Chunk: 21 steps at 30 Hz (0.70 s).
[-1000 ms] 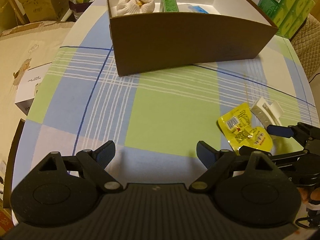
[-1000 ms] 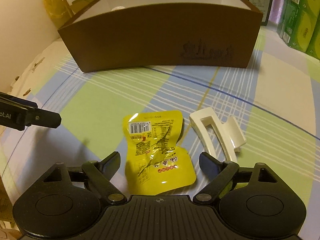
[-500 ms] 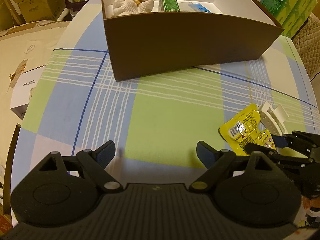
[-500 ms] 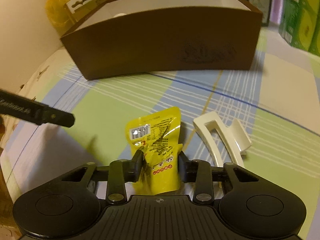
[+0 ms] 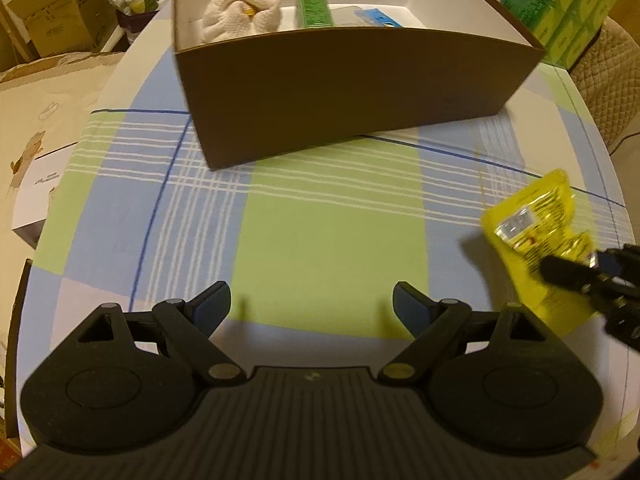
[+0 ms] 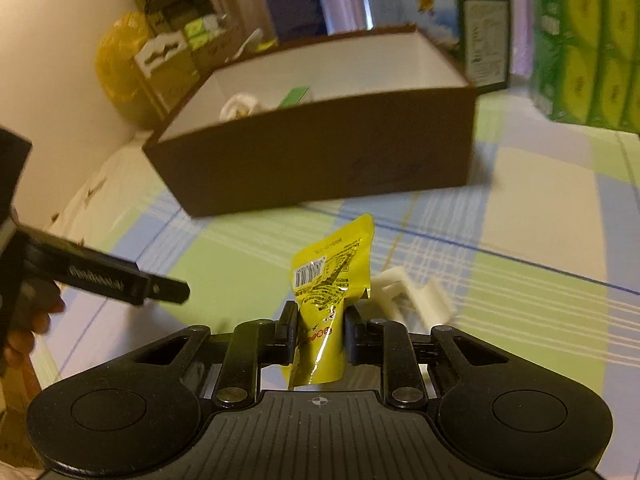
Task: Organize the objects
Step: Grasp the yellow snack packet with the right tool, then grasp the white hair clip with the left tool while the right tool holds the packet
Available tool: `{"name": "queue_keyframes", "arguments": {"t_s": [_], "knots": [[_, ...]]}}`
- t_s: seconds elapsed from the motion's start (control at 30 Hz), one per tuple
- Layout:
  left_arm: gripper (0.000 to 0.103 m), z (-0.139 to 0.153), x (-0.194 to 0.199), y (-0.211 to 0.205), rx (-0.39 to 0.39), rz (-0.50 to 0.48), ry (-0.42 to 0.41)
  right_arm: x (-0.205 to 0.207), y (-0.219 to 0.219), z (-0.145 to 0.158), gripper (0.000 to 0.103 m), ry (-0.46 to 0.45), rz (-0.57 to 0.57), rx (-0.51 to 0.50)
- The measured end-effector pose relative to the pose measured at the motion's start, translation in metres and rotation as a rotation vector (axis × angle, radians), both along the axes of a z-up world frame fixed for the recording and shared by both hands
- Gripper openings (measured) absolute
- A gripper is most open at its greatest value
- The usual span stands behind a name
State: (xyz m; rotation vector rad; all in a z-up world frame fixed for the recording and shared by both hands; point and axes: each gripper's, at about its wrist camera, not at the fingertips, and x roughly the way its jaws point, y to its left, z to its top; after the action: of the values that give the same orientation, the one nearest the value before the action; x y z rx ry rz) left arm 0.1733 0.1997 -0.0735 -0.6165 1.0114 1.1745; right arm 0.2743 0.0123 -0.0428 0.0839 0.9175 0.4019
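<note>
Two grippers in view. Right gripper point(image 6: 319, 336) is clamped on the yellow snack packet point(image 6: 329, 280), pinched near its lower half; the packet stands upright between the fingers and looks lifted off the tabletop point(image 5: 332, 240). From the left wrist view the same packet point(image 5: 532, 220) sits at the right edge, with the right gripper's fingers closed on it.

Left gripper point(image 5: 312, 308) is spread wide, nothing between the fingers, over the green and blue plaid cloth. In the right wrist view it shows at the left edge as a black bar, with part of a hand point(image 6: 24, 320) behind it.

White hair claw clip point(image 6: 416, 296) lies on the tabletop just beside the packet, to its right; motion-blurred.

Brown cardboard box point(image 5: 352, 92) with white interior stands ahead of both grippers, open top. Inside: a rolled white cloth bundle point(image 5: 242, 12) at the left, a green carton point(image 5: 314, 6) next to it, a blue item point(image 5: 376, 16) further right, partly hidden by the front wall. Right part of the box shows bare white wall.

Around the tabletop: green packs point(image 5: 560, 4) stacked at far right, cardboard cartons point(image 5: 52, 4) at far left, a white box point(image 5: 36, 196) below the left edge. Between the packet and the box only open cloth.
</note>
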Motion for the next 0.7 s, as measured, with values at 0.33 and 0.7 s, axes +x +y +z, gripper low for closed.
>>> {"name": "queue_keyframes", "arguments": {"t_s": [0.33, 0.7], "knots": [[0.086, -0.004, 0.038, -0.016, 0.005, -0.071, -0.002, -0.023, -0.042, 0.018, 0.019, -0.010, -0.115, 0.026], [0.086, -0.010, 0.083, -0.032, 0.015, -0.134, 0.000, -0.046, -0.087, 0.023, 0.019, -0.014, -0.194, 0.036]]}}
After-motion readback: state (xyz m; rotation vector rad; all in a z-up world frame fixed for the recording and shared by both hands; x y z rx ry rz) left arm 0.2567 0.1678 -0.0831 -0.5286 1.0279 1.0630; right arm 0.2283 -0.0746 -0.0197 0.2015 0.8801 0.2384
